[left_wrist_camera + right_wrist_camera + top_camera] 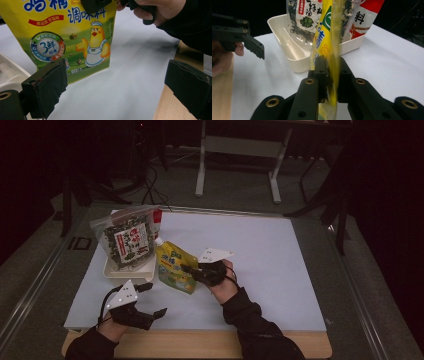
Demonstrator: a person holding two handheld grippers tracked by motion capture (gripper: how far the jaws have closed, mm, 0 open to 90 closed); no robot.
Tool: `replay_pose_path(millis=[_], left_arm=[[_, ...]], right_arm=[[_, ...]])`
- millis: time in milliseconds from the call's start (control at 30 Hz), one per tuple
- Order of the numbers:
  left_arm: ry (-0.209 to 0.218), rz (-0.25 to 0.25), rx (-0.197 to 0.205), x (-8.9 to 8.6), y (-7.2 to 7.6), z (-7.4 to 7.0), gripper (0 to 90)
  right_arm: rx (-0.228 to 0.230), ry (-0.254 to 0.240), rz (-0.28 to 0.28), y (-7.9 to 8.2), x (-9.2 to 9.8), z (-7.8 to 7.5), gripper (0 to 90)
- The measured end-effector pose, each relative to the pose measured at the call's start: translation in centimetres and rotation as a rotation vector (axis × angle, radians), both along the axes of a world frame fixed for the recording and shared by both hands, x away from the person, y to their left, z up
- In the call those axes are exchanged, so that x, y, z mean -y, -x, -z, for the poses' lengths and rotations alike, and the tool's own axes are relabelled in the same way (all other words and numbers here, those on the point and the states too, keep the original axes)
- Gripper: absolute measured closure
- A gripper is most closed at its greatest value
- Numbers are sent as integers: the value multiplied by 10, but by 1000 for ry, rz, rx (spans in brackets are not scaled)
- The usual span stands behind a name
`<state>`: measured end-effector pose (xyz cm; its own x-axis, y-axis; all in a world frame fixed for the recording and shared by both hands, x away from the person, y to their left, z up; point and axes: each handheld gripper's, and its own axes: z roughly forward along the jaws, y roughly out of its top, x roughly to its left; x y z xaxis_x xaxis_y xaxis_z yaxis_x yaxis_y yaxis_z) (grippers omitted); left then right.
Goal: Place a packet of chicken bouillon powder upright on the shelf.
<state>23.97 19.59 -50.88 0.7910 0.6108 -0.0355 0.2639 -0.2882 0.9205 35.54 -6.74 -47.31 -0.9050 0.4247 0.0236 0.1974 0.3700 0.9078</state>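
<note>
A yellow seasoning pouch [174, 267] with a white spout and a cartoon chicken [95, 47] stands on the white mat just right of a white tray [125, 272]. My right gripper [187, 269] comes in from the pouch's right and is shut on its side edge. In the right gripper view the two black jaws [331, 67] pinch the thin yellow pouch [324, 37] between their pads. My left gripper [155, 298] rests near the table's front left, open, with its pads wide apart [115, 85] and only bare mat between them. It faces the pouch [75, 37].
The tray [287, 47] holds a clear bag of dried seaweed [125, 240] and a red and white packet [157, 215] leaning behind it. The white mat [270, 270] stretches bare to the right. A wooden table edge [200, 342] runs along the front.
</note>
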Motion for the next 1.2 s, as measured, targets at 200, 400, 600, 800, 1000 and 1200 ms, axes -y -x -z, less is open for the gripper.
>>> replay_pose_path(millis=[200, 400, 600, 800, 1000, 1200], left_arm=[[-3, 1, -5, 0, 0, 1, 51], [1, -1, -8, 0, -1, 2, 51], [-1, 2, -6, 0, -1, 2, 51], [-2, 4, -9, 0, -1, 3, 51], [0, 13, -11, 0, -1, 3, 52], [-6, 26, -17, 2, 0, 5, 51]], right_arm=[[-10, 22, -6, -2, -2, -1, 899], [-24, 24, -50, -1, -7, -9, 900], [21, 29, -66, -1, -10, -25, 900], [63, 26, -111, -7, -9, -46, 900], [97, -1, -149, -14, -8, -66, 900], [125, -21, -207, -23, -15, -79, 900]])
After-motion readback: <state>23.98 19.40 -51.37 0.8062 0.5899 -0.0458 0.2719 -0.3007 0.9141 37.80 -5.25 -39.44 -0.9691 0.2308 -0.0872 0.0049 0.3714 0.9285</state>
